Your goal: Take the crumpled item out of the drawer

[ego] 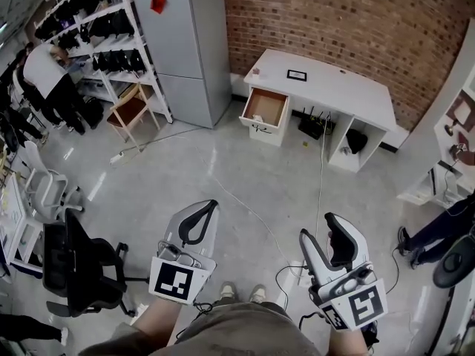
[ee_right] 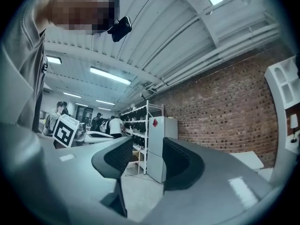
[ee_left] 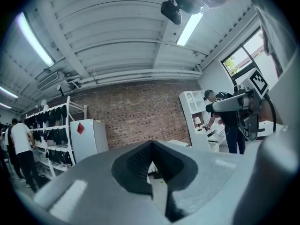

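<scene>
Drawer (ego: 261,127) sits upper centre of the head view, pulled out from the left end of a white desk (ego: 326,80), open top up, brown inside. The crumpled item can't be made out at this range; contents too small to tell. Drawer's long axis runs from the desk toward frame lower left, front panel nearest the camera.

Both grippers are at the frame bottom, well apart from the drawer, w/ bare floor (ego: 245,176) between. Left gripper (ego: 212,205) at lower centre-left: jaws pressed together at the tips, nothing btwn them; the left gripper view (ee_left: 151,144) shows the pads meeting at the top w/ only a slit lower down. Right gripper (ego: 318,227) at lower right: jaws spread, empty; in the right gripper view (ee_right: 143,146) the gap shows a fridge (ee_right: 161,146) beyond.

Room to move: wide floor straight ahead to the drawer front. A thin cable (ego: 245,206) crosses the floor diagonally. Fridge (ego: 189,43) stands just left of the desk; a wooden chair (ego: 132,110) and shelf rack (ego: 96,21) are further left. Black office chair (ego: 74,262) at lower left, near the left gripper. Brick wall (ego: 356,13) behind the desk. A person (ego: 44,76) stands at the rack, upper left; another person's legs (ego: 427,236) at right edge.
</scene>
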Tool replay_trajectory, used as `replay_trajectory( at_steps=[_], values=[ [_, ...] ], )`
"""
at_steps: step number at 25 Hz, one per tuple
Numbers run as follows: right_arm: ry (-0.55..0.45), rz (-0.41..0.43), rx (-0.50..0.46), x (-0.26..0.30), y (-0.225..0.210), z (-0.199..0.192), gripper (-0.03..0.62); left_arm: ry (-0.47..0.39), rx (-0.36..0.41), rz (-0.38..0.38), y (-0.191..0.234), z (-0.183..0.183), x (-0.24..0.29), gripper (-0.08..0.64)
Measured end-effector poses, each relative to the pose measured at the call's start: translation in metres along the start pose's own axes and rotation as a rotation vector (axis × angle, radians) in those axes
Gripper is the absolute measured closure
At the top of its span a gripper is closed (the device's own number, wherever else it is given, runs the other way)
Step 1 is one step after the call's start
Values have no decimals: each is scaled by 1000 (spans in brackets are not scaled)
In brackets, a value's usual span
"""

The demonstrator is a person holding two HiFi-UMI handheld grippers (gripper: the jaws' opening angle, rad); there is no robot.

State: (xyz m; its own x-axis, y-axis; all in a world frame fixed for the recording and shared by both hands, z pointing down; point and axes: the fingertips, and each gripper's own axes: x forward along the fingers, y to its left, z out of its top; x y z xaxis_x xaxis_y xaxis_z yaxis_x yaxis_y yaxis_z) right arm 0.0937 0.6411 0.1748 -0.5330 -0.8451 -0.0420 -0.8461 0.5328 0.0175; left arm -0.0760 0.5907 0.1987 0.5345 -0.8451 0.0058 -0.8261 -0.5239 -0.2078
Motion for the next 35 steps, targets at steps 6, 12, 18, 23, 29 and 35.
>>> replay_trajectory(
  at_steps=[6,12,18,23,29,35],
  values=[
    [-3,-11,23,-18,-23,-6,347,5,-4,13,-26,-2,4,560],
    [-9,-10,57,-25,-39,-14,367,15,-1,28,-38,-7,8,560],
    [-8,-5,53,-11,-54,-23,365,23,-4,41,-31,-17,21,560],
    [-2,-4,67,16,-71,-36,376,17,57,21,-25,-26,47,560],
    [42,3,71,70,-94,-57,376,36,98,-8,1,-49,98,560],
    [86,-7,56,147,-126,-65,375,43,70,-17,54,-66,163,560]
  ],
)
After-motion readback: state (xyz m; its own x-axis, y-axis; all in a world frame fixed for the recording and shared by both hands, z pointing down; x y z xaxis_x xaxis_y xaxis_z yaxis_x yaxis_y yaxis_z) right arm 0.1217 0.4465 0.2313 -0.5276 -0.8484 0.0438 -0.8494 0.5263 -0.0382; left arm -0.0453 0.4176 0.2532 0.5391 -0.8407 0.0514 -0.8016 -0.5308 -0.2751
